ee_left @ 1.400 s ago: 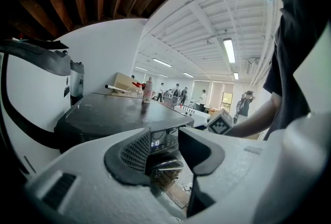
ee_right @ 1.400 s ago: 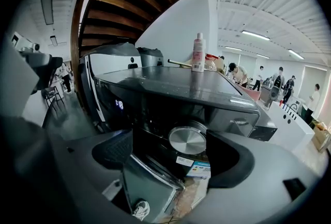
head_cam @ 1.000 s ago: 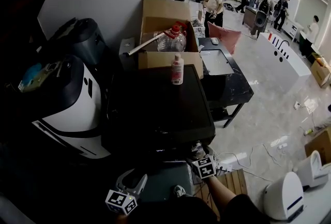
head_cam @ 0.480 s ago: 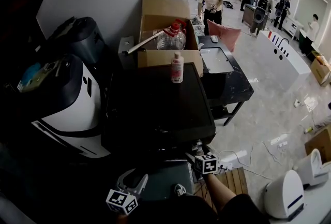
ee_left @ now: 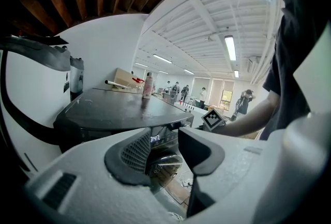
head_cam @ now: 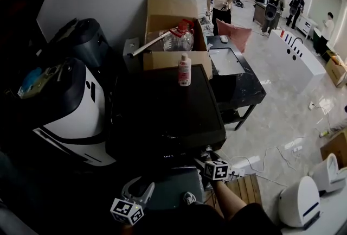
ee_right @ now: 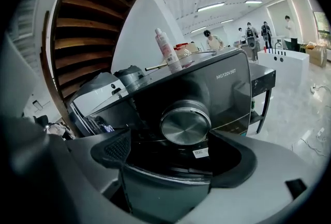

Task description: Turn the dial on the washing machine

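The black washing machine (head_cam: 162,112) fills the middle of the head view; its dial is hidden there under the front edge. In the right gripper view the round silver dial (ee_right: 185,123) sits on the glossy black front panel (ee_right: 232,88). My right gripper (ee_right: 178,158) is open, its jaws spread wide just below and in front of the dial, not touching it. From above, the right gripper (head_cam: 209,162) is at the machine's front right corner. My left gripper (head_cam: 134,201) hangs lower left of it, open and empty (ee_left: 166,153), pointing at the machine's front.
A pink-and-white bottle (head_cam: 184,70) stands on the back of the washer's lid. Behind it is a cardboard box (head_cam: 173,17) holding a plastic jug. A white-and-black appliance (head_cam: 70,114) stands at the left, a black table (head_cam: 241,84) at the right. Cables (head_cam: 271,160) lie on the floor.
My right gripper has edged slightly up toward the machine's front corner. The left gripper has stayed where it was.
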Demonstrator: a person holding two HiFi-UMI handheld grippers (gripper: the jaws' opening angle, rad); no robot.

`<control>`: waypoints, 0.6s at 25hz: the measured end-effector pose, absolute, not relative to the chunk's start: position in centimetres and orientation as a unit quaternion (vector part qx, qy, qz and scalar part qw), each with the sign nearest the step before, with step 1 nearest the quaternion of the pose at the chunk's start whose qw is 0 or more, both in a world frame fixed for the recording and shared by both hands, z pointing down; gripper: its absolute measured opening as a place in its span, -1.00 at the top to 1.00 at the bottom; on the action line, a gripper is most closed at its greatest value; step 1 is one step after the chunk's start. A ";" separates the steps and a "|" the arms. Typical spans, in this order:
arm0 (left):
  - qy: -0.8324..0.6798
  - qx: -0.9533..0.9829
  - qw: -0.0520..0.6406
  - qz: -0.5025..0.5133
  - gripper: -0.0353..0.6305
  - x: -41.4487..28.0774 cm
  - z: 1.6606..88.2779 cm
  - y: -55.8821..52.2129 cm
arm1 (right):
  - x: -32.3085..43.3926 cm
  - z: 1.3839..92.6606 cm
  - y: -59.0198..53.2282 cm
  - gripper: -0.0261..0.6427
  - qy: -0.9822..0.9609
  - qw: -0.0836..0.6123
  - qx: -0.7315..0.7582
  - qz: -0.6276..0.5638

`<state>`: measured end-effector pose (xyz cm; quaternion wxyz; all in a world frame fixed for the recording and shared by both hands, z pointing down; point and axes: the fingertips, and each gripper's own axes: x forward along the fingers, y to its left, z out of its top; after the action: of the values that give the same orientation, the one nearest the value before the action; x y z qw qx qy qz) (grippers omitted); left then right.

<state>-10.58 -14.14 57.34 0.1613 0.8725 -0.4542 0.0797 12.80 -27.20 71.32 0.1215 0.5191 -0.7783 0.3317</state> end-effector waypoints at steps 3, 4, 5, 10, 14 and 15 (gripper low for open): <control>-0.452 0.873 0.163 0.081 0.41 -10.4 57.4 -14.2 | 12.5 71.4 -27.3 -0.42 -0.778 0.115 0.514 0.342; -0.451 0.874 0.164 0.082 0.41 -10.3 57.5 -14.2 | 12.4 71.7 -27.2 -0.42 -0.780 0.119 0.508 0.347; -0.451 0.874 0.164 0.083 0.41 -10.3 57.5 -14.1 | 12.1 72.1 -26.9 -0.43 -0.782 0.126 0.499 0.352; -0.452 0.873 0.162 0.083 0.41 -10.5 57.3 -14.0 | 11.0 72.8 -25.9 -0.41 -0.791 0.146 0.485 0.344; -0.452 0.873 0.164 0.081 0.41 -10.4 57.3 -13.8 | 11.4 72.0 -25.6 -0.41 -0.784 0.136 0.500 0.341; -0.451 0.873 0.164 0.080 0.41 -10.3 57.3 -13.7 | 11.8 71.5 -25.6 -0.41 -0.782 0.137 0.508 0.335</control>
<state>-10.33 -13.75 57.32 0.1642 0.8734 -0.4514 0.0802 11.77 -25.56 71.50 0.1368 0.5076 -0.7818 0.3352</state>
